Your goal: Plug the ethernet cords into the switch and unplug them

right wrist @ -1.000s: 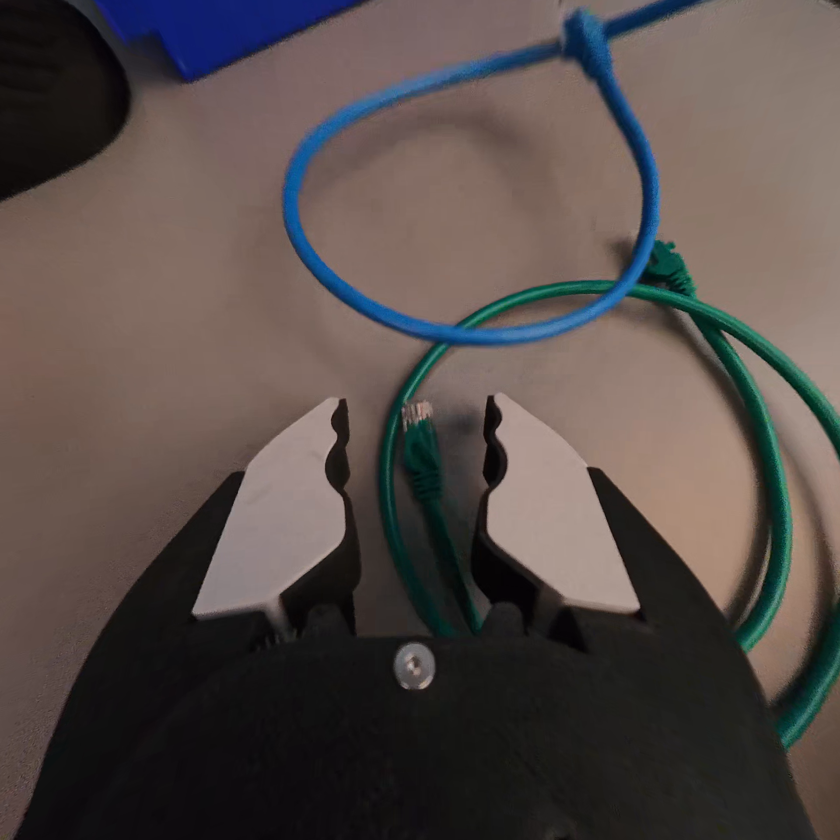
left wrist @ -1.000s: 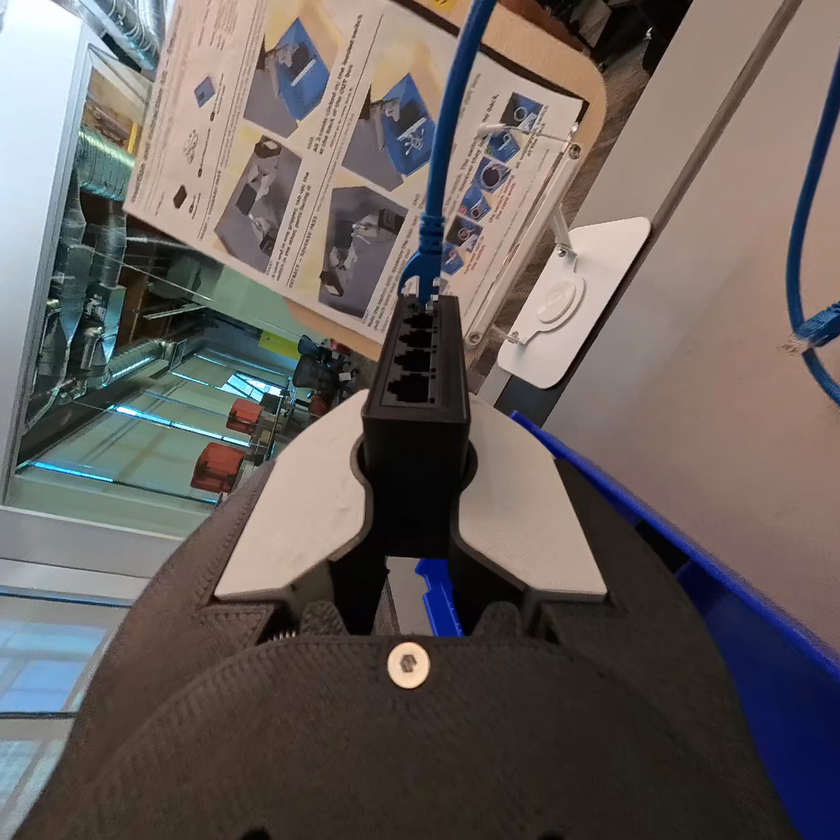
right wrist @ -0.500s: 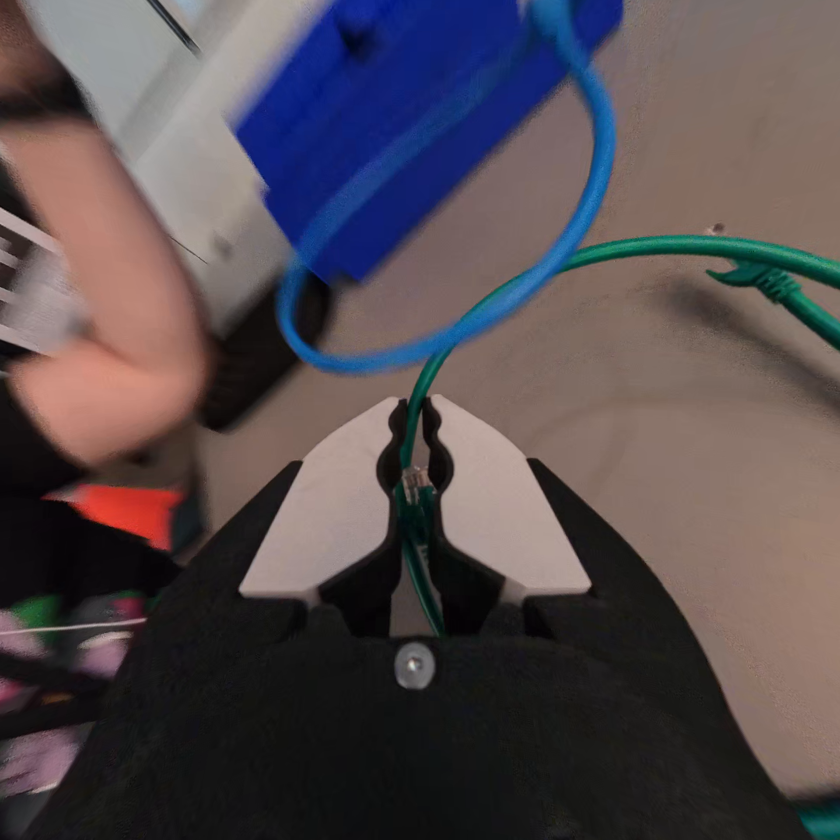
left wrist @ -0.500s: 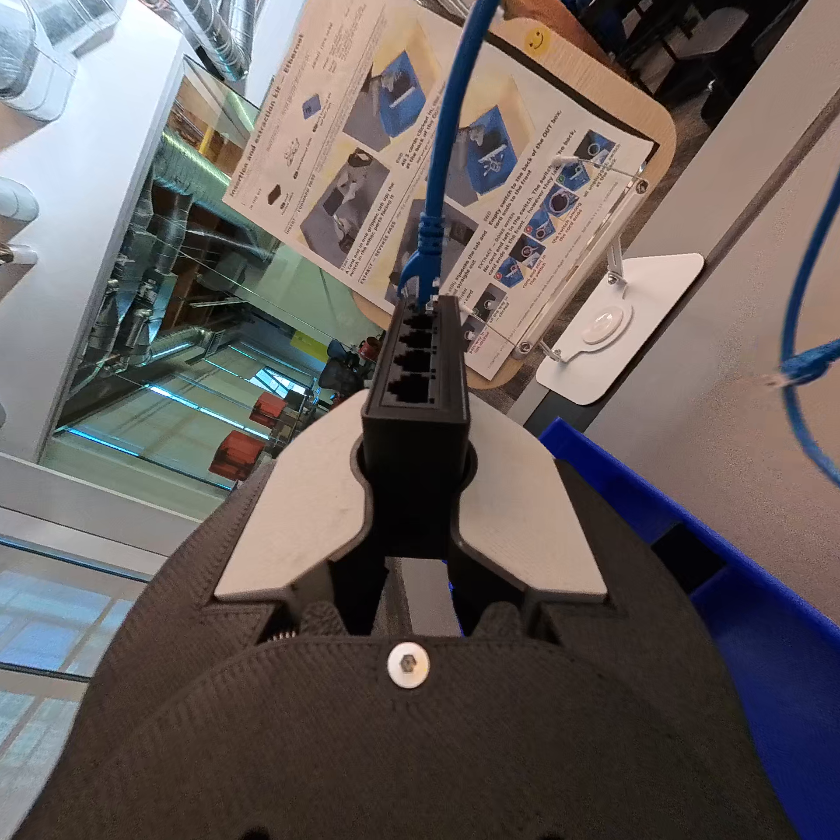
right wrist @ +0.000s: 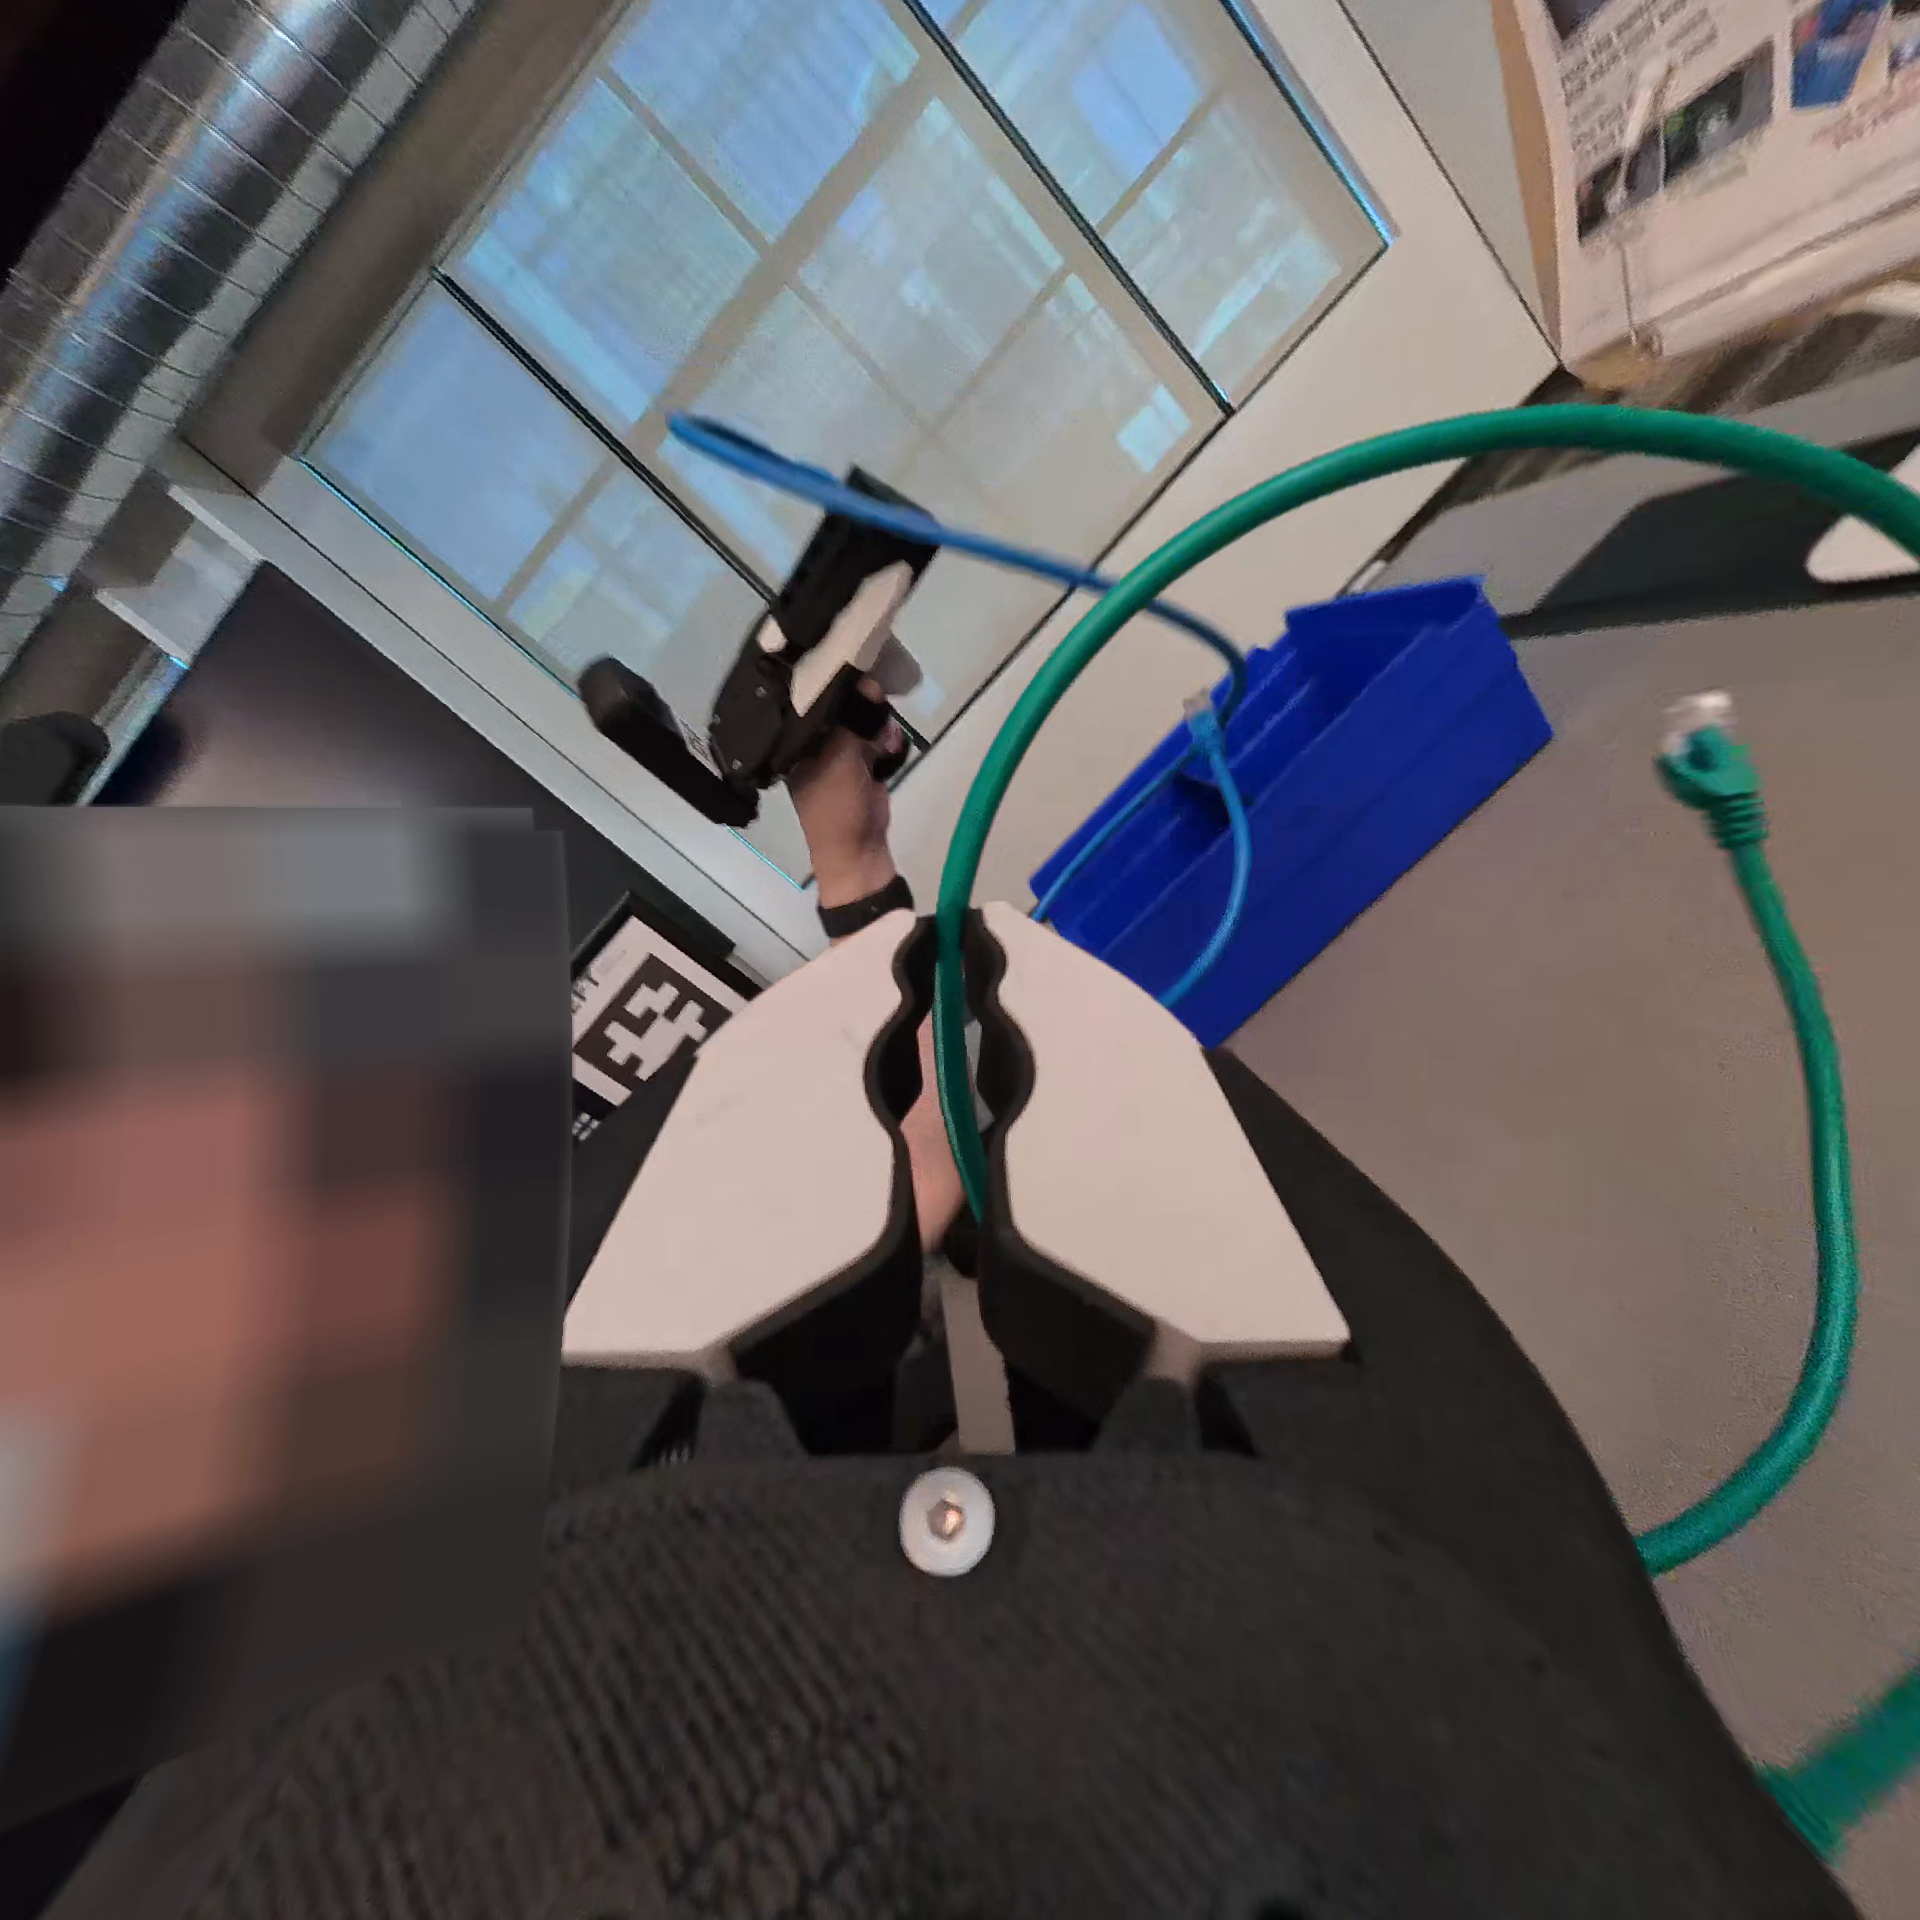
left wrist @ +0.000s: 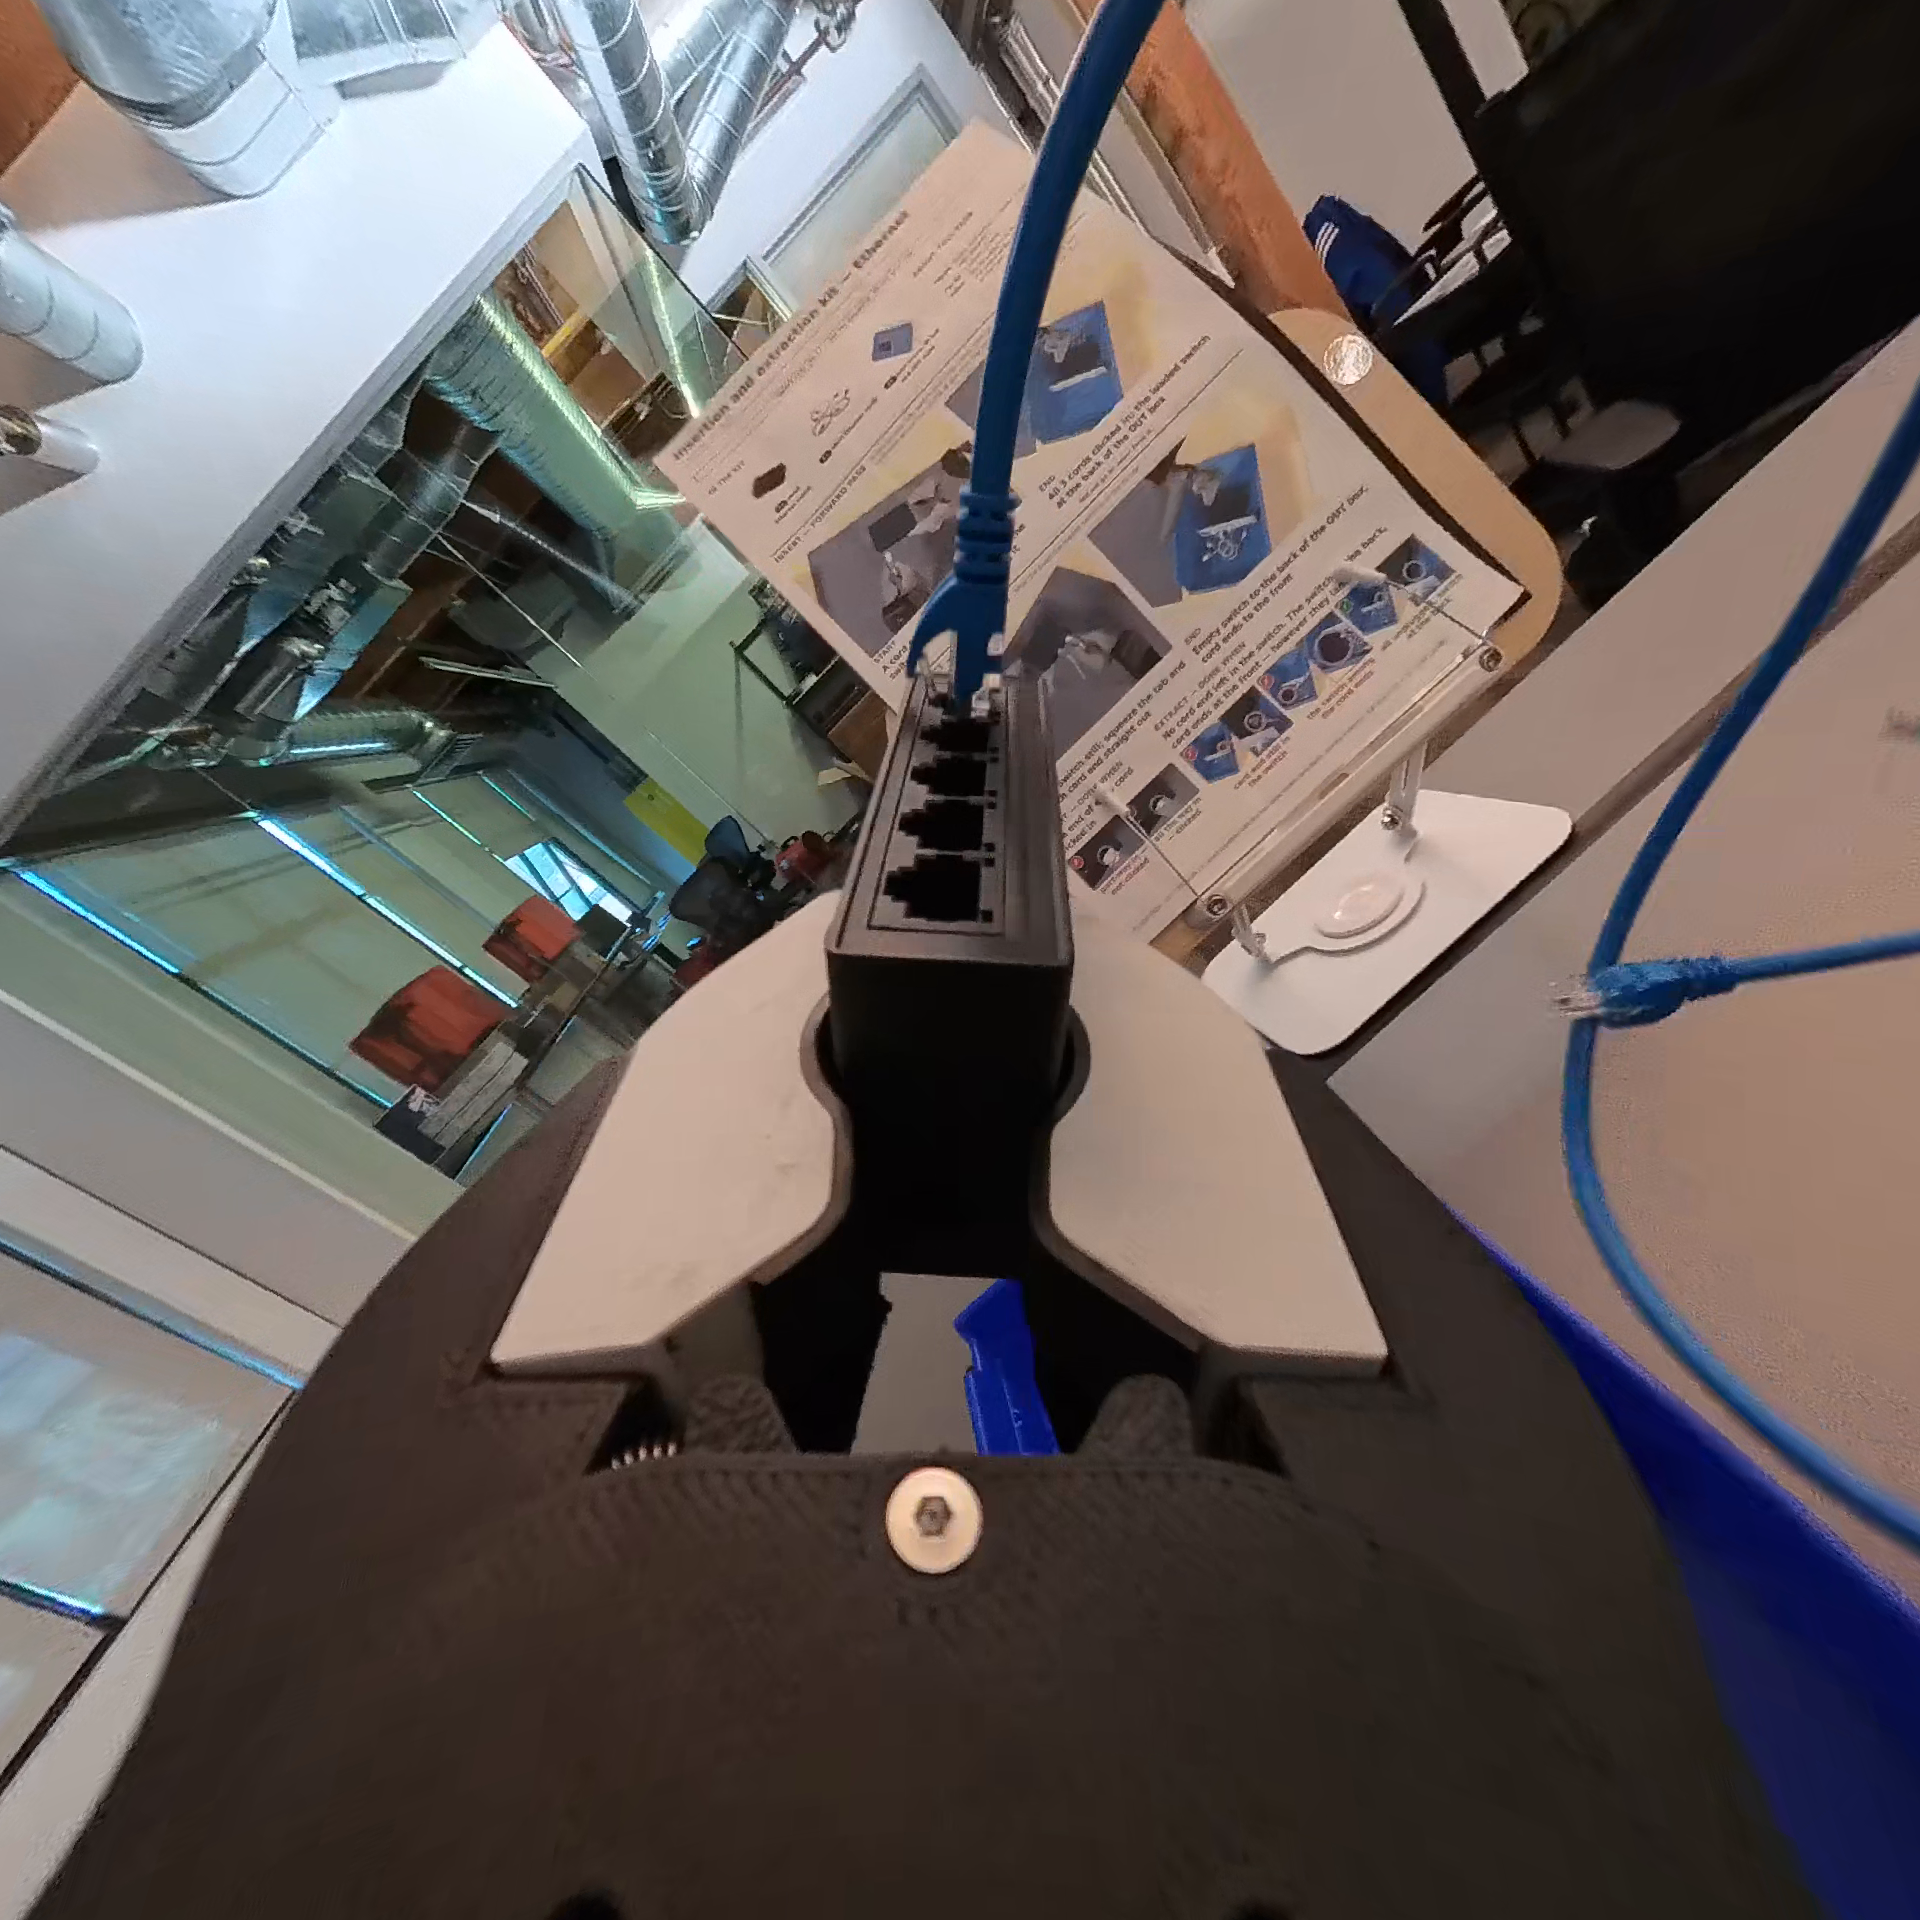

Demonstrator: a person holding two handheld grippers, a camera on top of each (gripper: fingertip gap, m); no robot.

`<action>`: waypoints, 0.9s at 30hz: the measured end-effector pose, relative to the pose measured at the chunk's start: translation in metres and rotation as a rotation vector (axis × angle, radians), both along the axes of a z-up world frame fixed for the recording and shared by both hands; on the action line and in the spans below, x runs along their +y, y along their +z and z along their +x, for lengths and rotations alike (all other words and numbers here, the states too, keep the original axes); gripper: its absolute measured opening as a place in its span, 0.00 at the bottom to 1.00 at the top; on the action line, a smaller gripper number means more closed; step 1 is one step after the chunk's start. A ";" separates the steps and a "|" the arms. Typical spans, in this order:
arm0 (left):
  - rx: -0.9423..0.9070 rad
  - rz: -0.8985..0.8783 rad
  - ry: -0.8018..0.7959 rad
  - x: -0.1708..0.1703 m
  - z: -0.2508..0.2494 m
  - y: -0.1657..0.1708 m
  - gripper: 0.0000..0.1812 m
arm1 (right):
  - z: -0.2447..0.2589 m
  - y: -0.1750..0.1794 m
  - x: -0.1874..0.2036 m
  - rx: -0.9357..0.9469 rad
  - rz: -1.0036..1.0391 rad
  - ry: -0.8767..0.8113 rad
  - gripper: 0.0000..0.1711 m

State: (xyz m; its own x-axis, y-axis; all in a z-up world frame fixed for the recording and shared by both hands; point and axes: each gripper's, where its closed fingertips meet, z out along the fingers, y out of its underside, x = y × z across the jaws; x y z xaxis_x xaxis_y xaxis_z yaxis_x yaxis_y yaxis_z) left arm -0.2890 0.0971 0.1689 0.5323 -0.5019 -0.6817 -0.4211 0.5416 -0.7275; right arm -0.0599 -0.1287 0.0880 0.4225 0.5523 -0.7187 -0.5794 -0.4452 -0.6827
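Observation:
In the left wrist view my left gripper (left wrist: 951, 1039) is shut on a black switch (left wrist: 951, 894) and holds it in the air, its row of ports facing up. A blue cord (left wrist: 1023, 312) is plugged into the farthest port; its free plug (left wrist: 1631, 982) hangs at the right. In the right wrist view my right gripper (right wrist: 951, 925) is shut on a green cord (right wrist: 1351, 457), which arcs up and right to its free plug (right wrist: 1709, 774). The held end is hidden between the fingers. The left gripper (right wrist: 821, 644) with the switch (right wrist: 831, 566) shows farther off.
A blue bin (right wrist: 1371, 727) stands on the grey table (right wrist: 1507, 1143); it also shows in the left wrist view (left wrist: 1787, 1610). An instruction sheet (left wrist: 1174, 499) stands on a white-based holder (left wrist: 1455, 862) at the table's far edge. A black-and-white marker (right wrist: 644, 1023) lies lower left. The gap from one gripper's tips to the other's is roughly 35 cm.
My right gripper shut on the green cord's end on the table, lifted it and swung toward the left gripper. The left gripper tilted slightly, still holding the switch.

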 end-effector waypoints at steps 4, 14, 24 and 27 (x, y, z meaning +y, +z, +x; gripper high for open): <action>0.019 -0.001 0.026 0.004 -0.002 -0.003 0.17 | 0.025 0.044 -0.011 -0.037 0.069 -0.073 0.04; 0.054 -0.002 0.018 0.003 0.006 -0.008 0.17 | 0.125 0.114 -0.057 -0.294 0.123 -0.442 0.04; 0.101 0.003 0.013 -0.001 0.017 -0.015 0.17 | 0.197 -0.055 -0.048 -0.617 -0.290 -0.635 0.04; 0.113 0.001 0.012 -0.001 0.019 -0.017 0.17 | 0.193 -0.095 -0.039 -0.533 -0.369 -0.570 0.04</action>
State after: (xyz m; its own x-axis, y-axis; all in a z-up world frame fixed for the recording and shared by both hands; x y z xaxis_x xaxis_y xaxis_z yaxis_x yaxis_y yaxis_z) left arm -0.2699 0.0957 0.1523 0.4585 -0.4948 -0.7382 -0.5068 0.5368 -0.6746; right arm 0.1330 -0.1675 -0.0075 0.8962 -0.0763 -0.4371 -0.4250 -0.4309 -0.7961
